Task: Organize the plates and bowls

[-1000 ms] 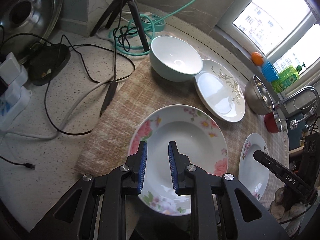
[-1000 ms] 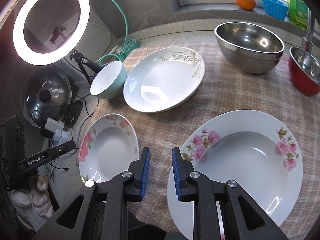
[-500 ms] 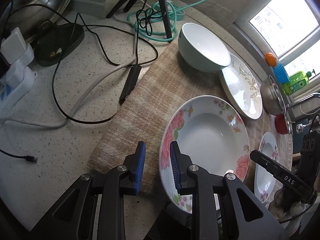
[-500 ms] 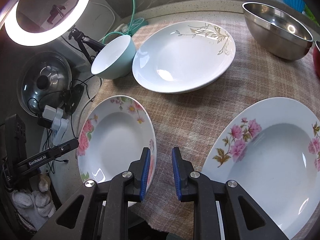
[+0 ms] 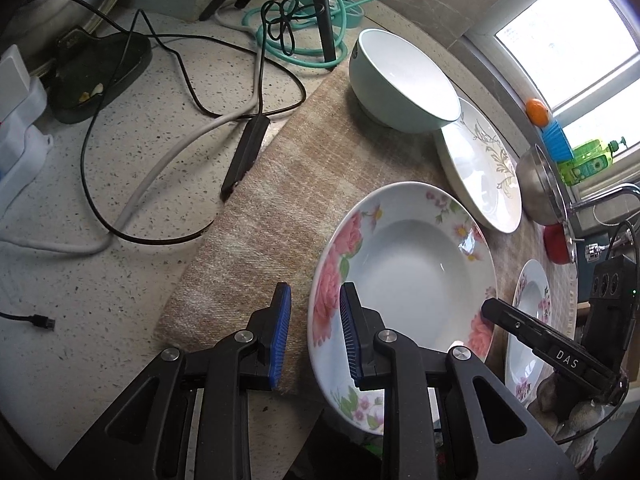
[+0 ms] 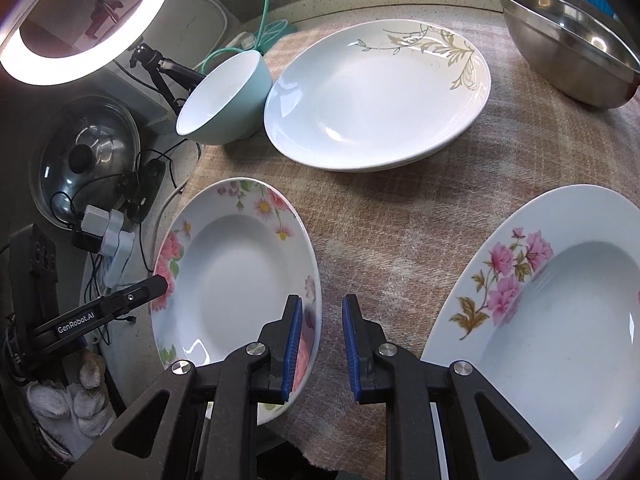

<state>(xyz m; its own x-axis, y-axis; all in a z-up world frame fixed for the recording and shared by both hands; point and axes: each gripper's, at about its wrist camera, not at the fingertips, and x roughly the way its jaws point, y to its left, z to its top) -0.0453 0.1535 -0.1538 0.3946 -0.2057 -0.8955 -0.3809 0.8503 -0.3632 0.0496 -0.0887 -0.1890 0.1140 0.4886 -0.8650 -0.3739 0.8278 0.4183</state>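
The shallow white plate with pink rose flowers on its rim (image 5: 404, 276) lies flat on the beige checked cloth (image 5: 276, 200), at lower centre-right of the left wrist view and lower left of the right wrist view. The left claw (image 5: 315, 334) straddles its near-left rim, one blue pad inside the plate and one outside over the cloth, jaws narrowly apart with nothing held. The right claw (image 6: 322, 350) brackets the opposite rim, likewise narrowly parted and empty.

Judgement: the step in hand is a rim grasp on this plate. It would go best with the rim seated deep between the pads before closing, and the lift kept level, since a glazed rim may slip.

Both claws point forward and downward over the bench, low above the cloth. Beyond, a second, larger white plate with pink flowers (image 6: 552, 336) sits at lower right, a white plate with gold leaf pattern (image 6: 376, 96) at upper centre, touching a pale green ceramic bowl (image 6: 224, 100).
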